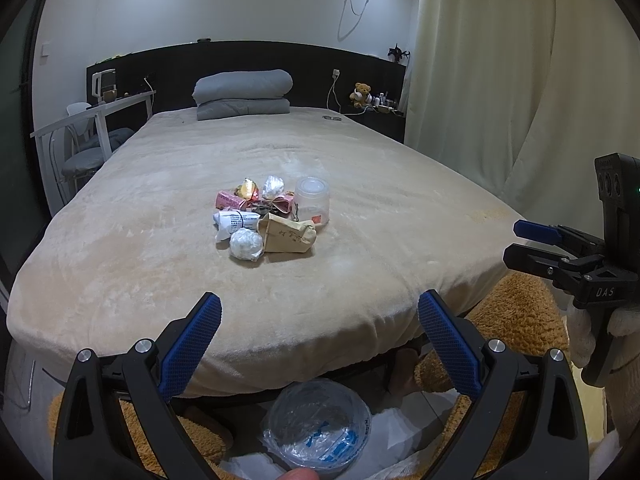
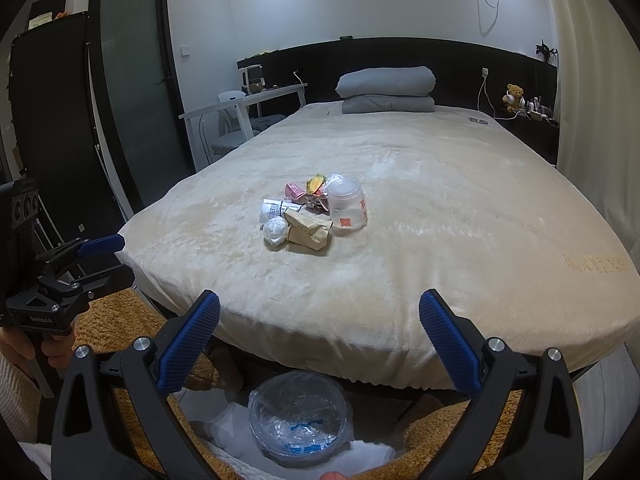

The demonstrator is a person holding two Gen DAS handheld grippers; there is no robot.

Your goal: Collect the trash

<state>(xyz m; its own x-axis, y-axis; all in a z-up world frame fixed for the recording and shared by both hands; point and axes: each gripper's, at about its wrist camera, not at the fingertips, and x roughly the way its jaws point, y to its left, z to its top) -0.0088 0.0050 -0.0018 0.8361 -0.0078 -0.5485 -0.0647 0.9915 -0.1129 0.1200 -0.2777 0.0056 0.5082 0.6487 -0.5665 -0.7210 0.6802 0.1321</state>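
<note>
A bedroom with a wide bed [image 1: 280, 280] under a beige plush cover is filling both views; a pile of trash [image 1: 268, 216] is sitting near the middle of the bed, with an upturned clear plastic cup [image 2: 347, 208] touching a crumpled brown paper bag [image 2: 310, 232] and a white wad [image 1: 246, 245]; the left gripper [image 1: 320, 320] and right gripper [image 2: 320, 320] are hovering at the foot of the bed, well apart from the pile, jaws released and gripping nothing; a plastic-lined bin [image 2: 300, 420] is standing on the floor below them.
</note>
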